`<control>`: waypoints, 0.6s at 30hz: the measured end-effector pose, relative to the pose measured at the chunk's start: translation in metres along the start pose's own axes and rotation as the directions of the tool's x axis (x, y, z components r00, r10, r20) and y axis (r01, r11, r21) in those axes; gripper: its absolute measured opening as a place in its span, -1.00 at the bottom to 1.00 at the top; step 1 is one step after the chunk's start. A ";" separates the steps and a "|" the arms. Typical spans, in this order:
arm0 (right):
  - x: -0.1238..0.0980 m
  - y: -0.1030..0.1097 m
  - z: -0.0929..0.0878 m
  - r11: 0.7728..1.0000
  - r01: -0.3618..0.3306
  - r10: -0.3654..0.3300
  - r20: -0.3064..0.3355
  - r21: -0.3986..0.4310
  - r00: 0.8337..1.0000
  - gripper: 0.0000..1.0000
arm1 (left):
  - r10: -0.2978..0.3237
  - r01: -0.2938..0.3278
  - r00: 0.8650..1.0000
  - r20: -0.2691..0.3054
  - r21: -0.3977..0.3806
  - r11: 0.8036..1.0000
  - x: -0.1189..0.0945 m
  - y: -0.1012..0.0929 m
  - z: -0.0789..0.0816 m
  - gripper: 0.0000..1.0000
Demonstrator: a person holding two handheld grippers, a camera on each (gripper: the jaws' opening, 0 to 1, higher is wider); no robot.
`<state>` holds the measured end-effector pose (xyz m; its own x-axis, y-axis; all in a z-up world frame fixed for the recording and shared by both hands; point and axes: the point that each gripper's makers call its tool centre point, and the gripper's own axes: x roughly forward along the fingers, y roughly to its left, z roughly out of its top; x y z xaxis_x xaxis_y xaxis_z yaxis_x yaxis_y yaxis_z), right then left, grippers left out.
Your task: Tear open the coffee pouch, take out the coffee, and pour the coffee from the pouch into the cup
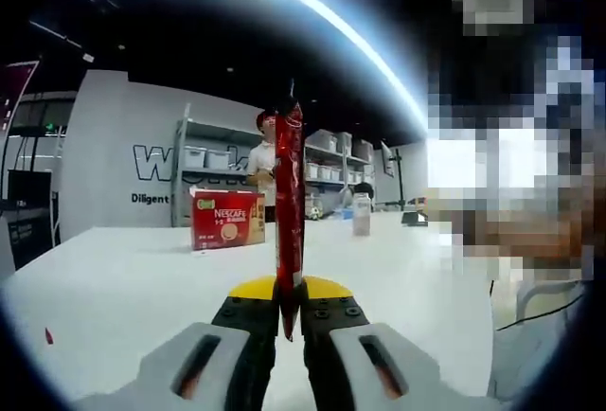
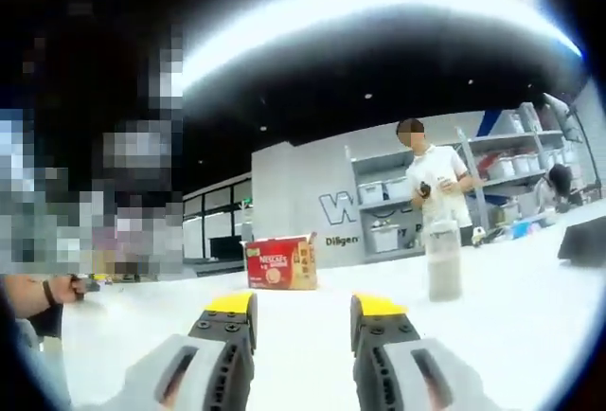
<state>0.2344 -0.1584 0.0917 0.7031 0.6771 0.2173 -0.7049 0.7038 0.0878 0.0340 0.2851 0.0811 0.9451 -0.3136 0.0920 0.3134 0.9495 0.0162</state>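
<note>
A long red coffee stick pouch point(image 1: 289, 212) stands upright between the yellow-tipped jaws of my left gripper point(image 1: 289, 302), which is shut on its lower end. Its top reaches above the horizon of the white table point(image 1: 123, 278). My right gripper point(image 2: 303, 312) is open, jaws apart with nothing between them, over the white table point(image 2: 511, 335). A clear cup point(image 2: 443, 261) stands on the table ahead and to the right of the right gripper; the same cup point(image 1: 361, 214) appears small at the far side in the left gripper view.
A red Nescafe box point(image 1: 227, 218) point(image 2: 280, 263) sits on the far part of the table. A person in a white shirt point(image 2: 437, 184) stands behind the table before grey shelves with bins point(image 2: 379, 212). A person's hand point(image 2: 57, 290) is at the left edge.
</note>
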 end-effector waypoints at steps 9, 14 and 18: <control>0.001 -0.020 0.003 1.000 0.030 -0.030 0.005 -0.006 1.000 -0.20 | -0.004 0.004 1.000 0.002 0.003 1.000 -0.001 -0.006 0.001 -0.79; 0.003 -0.031 0.006 0.999 0.053 -0.053 0.032 -0.004 0.998 -0.09 | -0.006 0.006 1.000 0.000 0.003 1.000 -0.002 -0.008 0.001 -0.79; 0.006 -0.035 0.009 0.997 0.066 -0.065 0.047 -0.028 0.997 -0.06 | -0.005 0.005 1.000 -0.001 0.003 1.000 -0.003 -0.010 0.001 -0.79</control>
<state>0.2622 -0.1812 0.0982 0.7423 0.6190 0.2568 -0.6538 0.7530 0.0748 0.0284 0.2769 0.0817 0.9435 -0.3184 0.0913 0.3180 0.9479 0.0198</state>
